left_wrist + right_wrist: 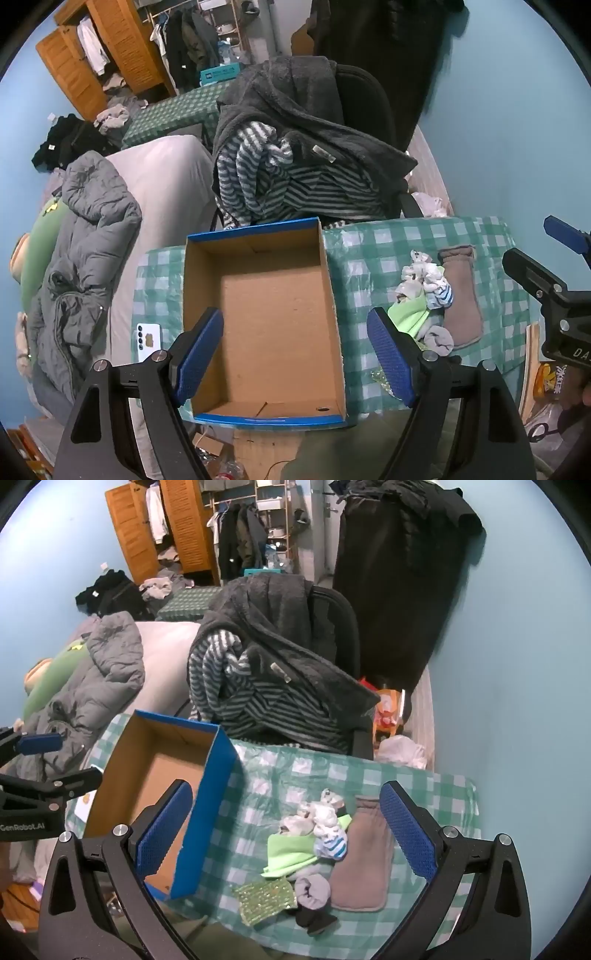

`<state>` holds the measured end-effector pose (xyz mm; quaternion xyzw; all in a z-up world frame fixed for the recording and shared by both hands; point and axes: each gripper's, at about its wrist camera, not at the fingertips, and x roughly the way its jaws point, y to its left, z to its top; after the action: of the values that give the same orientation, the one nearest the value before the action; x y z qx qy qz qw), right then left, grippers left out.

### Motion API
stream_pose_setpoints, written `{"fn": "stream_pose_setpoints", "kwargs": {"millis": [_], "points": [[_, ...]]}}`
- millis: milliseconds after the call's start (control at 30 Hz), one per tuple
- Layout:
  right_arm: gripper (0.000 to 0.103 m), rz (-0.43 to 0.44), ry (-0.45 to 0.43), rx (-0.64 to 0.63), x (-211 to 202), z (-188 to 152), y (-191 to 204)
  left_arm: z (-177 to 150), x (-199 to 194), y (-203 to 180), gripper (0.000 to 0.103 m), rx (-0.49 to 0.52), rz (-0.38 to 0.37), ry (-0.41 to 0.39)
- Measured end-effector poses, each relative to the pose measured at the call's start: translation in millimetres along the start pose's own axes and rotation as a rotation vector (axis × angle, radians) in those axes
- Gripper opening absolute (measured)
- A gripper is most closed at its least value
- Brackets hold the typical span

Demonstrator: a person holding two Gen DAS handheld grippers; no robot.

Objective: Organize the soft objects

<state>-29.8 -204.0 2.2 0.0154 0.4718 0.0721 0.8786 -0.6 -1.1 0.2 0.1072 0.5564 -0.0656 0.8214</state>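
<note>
An empty cardboard box with blue outer walls point(258, 314) point(207, 805) sits on the green checked table point(388, 243) point(424, 786). Right of it lies a small heap of soft things: a brown mitt point(461, 295) point(365, 860), a lime green cloth point(408, 317) point(291, 853), a white and striped bundle point(432, 280) point(325, 827), a grey sock point(439, 339) point(314, 890) and a glittery green patch point(266, 897). My left gripper point(295, 362) hangs open above the box. Over the heap my right gripper point(288, 834) stands open with nothing between its fingers; its black frame point(554, 291) shows at the edge of the left wrist view.
A chair piled with a dark fleece and striped clothes point(295, 155) point(273, 664) stands behind the table. A bed with a grey padded jacket point(85, 236) point(99, 675) lies to the left. A white phone point(147, 341) rests at the table's left edge.
</note>
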Motion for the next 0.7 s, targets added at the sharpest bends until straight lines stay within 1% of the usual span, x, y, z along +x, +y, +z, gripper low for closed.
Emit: {"fn": "stream_pose_setpoints", "kwargs": {"millis": [233,267,300,500,567,700], "points": [[0.101,0.010,0.004,0.004,0,0,-2,-3,-1,-13,0.081,0.025,0.031,-0.020],[0.101,0.011,0.005,0.004,0,0,-3,-3,-3,-10,0.081,0.017,0.017,-0.015],[0.101,0.010,0.006,0.004,0,-1,-4,-3,-2,0,0.081,-0.007,-0.014,0.006],[0.101,0.017,0.007,0.004,-1,-2,-8,-5,-5,-2,0.081,0.000,-0.005,-0.006],[0.101,0.018,0.007,0.006,-2,-2,-9,-1,-1,-3,0.081,-0.014,0.000,0.001],[0.101,0.019,0.007,0.010,-2,-3,-11,-2,-5,-15,0.081,-0.015,0.003,0.008]]}}
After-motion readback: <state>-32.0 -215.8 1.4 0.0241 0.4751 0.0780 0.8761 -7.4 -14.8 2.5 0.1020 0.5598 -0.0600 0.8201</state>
